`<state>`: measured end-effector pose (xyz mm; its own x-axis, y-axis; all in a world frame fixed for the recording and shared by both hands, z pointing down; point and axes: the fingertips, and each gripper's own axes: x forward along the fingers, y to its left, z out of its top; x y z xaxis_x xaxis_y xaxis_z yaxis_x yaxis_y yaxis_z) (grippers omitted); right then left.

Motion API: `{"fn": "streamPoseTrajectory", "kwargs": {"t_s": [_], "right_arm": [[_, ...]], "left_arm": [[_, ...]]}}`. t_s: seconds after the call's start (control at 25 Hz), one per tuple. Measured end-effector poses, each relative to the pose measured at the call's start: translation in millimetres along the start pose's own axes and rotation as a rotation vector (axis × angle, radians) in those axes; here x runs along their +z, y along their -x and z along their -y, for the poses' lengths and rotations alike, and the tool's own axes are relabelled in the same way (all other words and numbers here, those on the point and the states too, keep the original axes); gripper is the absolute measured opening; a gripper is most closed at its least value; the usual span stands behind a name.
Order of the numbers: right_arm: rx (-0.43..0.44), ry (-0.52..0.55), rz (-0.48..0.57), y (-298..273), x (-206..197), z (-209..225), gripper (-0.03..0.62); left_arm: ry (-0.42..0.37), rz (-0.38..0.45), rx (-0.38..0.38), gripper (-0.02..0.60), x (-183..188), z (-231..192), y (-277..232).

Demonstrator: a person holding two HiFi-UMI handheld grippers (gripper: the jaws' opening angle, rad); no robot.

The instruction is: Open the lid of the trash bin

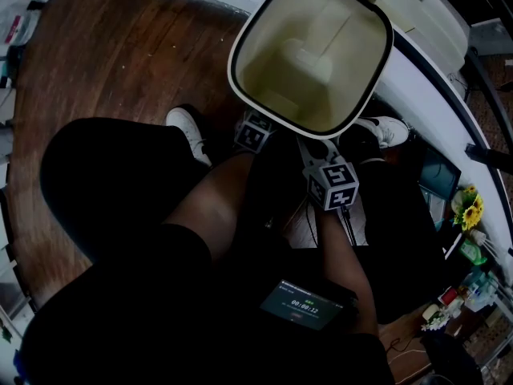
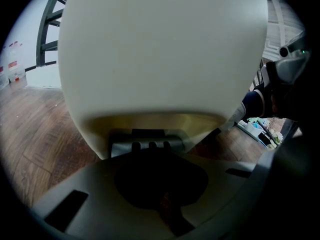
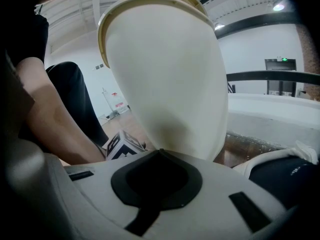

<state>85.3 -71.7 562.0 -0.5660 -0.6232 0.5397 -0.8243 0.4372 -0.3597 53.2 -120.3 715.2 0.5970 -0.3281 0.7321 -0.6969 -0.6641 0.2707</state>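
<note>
Head view: the cream trash bin (image 1: 309, 50) stands on the wooden floor (image 1: 120, 46), mouth open upward, interior bare. The left gripper (image 1: 255, 132) and right gripper (image 1: 333, 184) sit low against its near side. Left gripper view: bin wall (image 2: 160, 54) fills the frame. Right gripper view: same wall (image 3: 170, 79), close. I cannot tell how either gripper's jaws stand.

Trash bin (image 1: 311, 54) just ahead of both jaws, mouth tipped up toward the head camera. Left gripper (image 1: 255, 133) lies left of the right gripper (image 1: 333, 184), both at the bin's near wall. One shoe (image 1: 188, 131) left of the left jaws, the other shoe (image 1: 389, 128) right of the right jaws. Curved ledge (image 1: 425, 79) behind the bin (running off rightward). Timer screen (image 1: 300, 304) behind the right jaws.
</note>
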Motion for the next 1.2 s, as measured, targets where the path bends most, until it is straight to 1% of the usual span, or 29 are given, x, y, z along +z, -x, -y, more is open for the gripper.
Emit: {"fn": "streamPoseTrajectory", "kwargs": {"t_s": [0.24,0.72,0.92,1.2], "right_arm": [[0.004,0.008,-0.01,-0.3,-1.9,-2.3,0.015],[-0.007,-0.006,0.003,0.2,-4.3,-2.8,0.015],[-0.01,-0.003,0.007,1.9,-8.4,-8.8,0.015],[-0.014,0.004,0.047,10.5,-1.8,-24.9,0.015]], "left_arm": [[-0.002,0.019,-0.002,0.009,4.0,1.8,3.4],[0.001,0.06,0.003,0.02,8.7,3.5,11.8],[-0.003,0.067,-0.006,0.018,8.5,5.0,13.3],[-0.001,0.068,-0.016,0.013,1.6,5.9,29.0]]}}
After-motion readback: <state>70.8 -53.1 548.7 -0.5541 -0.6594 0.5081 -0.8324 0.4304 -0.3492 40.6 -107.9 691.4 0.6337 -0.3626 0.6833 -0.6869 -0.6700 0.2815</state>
